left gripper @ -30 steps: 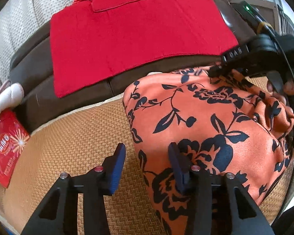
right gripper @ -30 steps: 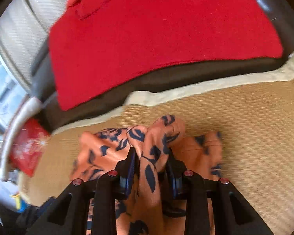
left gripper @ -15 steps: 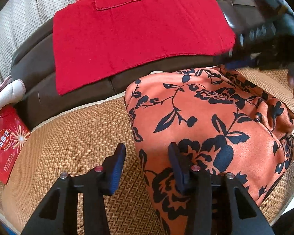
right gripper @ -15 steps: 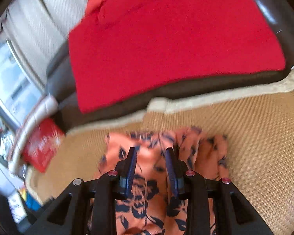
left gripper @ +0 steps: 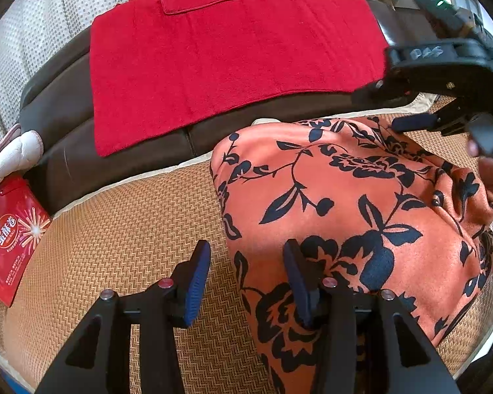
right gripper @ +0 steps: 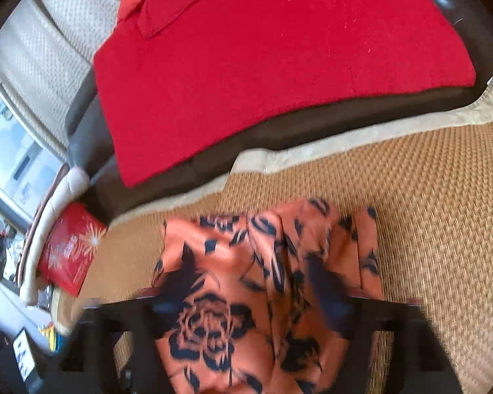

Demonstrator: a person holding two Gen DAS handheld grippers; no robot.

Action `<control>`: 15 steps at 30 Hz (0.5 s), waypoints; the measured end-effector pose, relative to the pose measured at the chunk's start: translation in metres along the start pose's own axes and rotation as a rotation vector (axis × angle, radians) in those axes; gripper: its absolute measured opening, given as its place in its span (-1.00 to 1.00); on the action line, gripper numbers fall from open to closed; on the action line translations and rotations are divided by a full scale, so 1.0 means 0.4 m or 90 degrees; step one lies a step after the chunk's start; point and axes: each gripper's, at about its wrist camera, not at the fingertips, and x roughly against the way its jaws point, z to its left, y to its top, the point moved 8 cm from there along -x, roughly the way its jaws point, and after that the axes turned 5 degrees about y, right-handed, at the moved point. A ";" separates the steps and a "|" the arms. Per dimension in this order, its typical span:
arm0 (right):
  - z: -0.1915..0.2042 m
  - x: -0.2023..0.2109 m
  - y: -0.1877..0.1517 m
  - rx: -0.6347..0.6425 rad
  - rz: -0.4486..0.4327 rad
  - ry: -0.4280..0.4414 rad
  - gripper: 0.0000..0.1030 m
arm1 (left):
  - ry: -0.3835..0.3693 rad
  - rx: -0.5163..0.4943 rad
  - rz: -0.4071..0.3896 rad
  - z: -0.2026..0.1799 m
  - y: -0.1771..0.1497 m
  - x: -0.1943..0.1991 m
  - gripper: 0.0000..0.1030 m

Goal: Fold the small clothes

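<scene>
A woven straw-coloured mat [left gripper: 121, 239] covers the seat and carries the work. On this mat, nearest, the left gripper [left gripper: 246, 279] hangs with fingers apart, pinching nothing, the edge of the orange cloth with black flowers [left gripper: 345, 203] between them, probably to keep it steady. The right gripper [right gripper: 246, 308] has just been opening; its fingers now stand spread over the cloth, probably releasing it. Beyond the mat lies a red towel [left gripper: 233, 46].

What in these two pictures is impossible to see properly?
- Right gripper: its fingers are smeared by motion blur in the right wrist view.
- Orange floral cloth: its near end is cut off by the bottom edge, so its full shape is unknown.
- Red packet: print too small to read, partly cut by the left edge.
</scene>
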 end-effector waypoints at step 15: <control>-0.044 0.161 -0.134 -0.058 0.068 0.054 0.52 | -0.006 0.057 0.023 0.060 0.010 -0.024 0.07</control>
